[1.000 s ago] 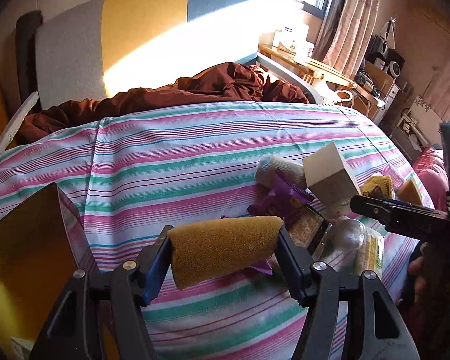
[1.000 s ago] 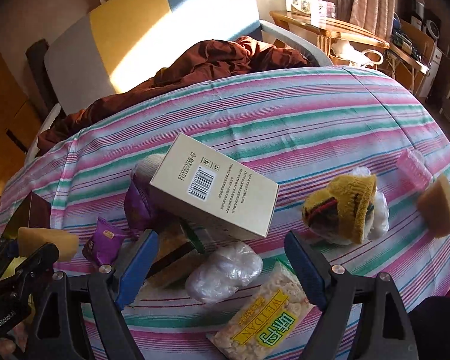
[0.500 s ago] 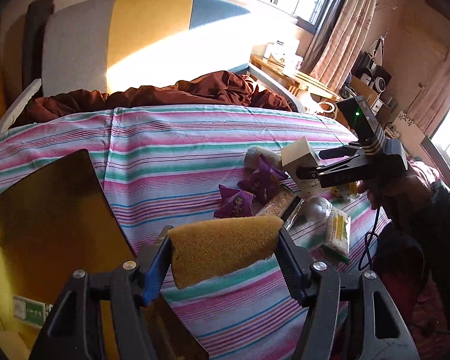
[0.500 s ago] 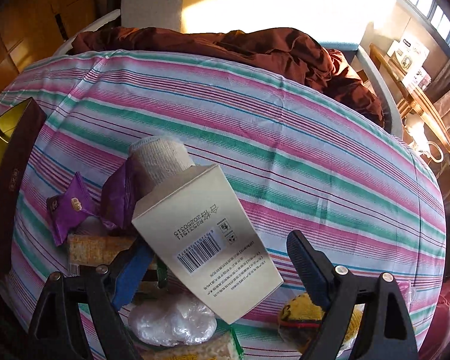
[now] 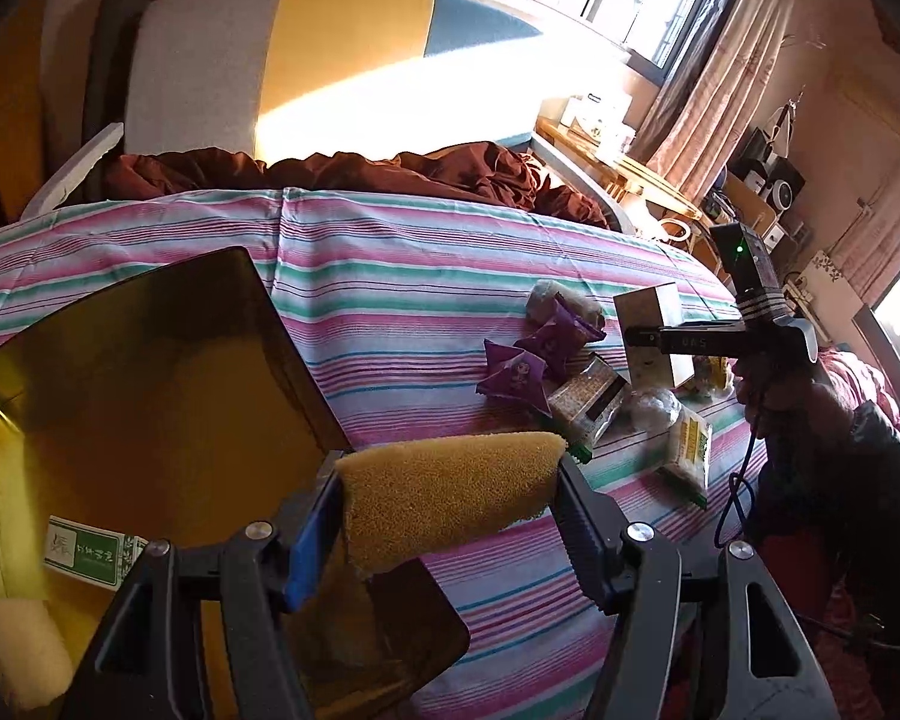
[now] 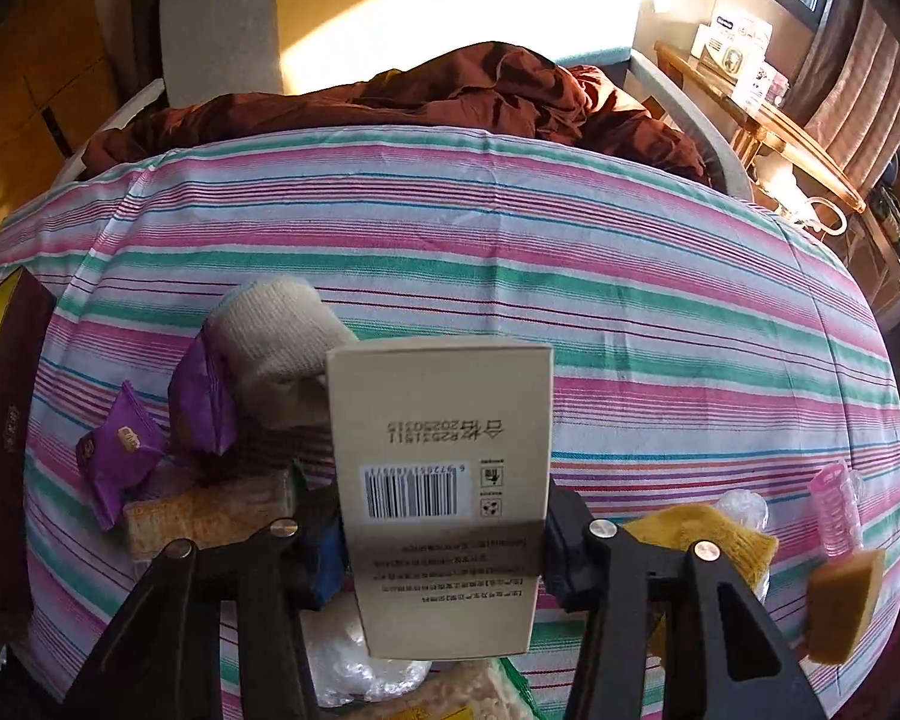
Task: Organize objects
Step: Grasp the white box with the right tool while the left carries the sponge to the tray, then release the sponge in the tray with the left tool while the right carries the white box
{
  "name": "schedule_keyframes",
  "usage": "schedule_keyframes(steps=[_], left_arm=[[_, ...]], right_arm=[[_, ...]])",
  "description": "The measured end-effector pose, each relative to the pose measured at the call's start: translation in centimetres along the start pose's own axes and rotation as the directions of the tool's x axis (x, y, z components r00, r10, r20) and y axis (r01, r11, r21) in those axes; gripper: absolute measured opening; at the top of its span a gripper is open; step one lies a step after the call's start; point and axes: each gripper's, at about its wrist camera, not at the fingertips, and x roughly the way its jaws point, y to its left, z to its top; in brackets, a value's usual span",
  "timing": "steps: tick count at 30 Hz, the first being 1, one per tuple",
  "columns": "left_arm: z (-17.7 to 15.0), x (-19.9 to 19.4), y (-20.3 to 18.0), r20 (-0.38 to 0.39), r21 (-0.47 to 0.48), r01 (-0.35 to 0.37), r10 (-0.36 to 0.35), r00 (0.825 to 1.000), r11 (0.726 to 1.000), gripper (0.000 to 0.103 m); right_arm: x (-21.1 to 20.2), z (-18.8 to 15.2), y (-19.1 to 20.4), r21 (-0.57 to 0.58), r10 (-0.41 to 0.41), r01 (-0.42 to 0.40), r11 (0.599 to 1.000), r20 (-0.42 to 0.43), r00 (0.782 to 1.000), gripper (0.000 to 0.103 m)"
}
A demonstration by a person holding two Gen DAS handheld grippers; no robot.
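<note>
Left wrist: sponge (image 5: 444, 489) over box (image 5: 42, 480)

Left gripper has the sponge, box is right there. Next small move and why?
Probably carry the left gripper a little further left over the open yellow-lined box, then release. The mustard-yellow sponge is clamped between its fingers, hanging over the box's near edge, not yet clearly over the interior where a green-labelled packet lies.

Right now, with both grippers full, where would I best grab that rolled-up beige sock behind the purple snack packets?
Take the beige sock across its rounded free end, coming from above and the far side. Its near side is crowded by the purple packets and by the carton in the right gripper. It looks soft, so squeeze its narrow width.
</note>
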Motion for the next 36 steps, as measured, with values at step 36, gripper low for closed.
schedule_keyframes(steps=[36], left_arm=[[-3.3, -8.0, 20.7, 0.03, -0.353, -0.413, 0.452, 0.891, 0.839, 0.093]], right_arm=[[-0.3, -0.2, -0.9, 0.066, -0.133, 0.13, 0.989, 0.05, 0.99, 0.05]])
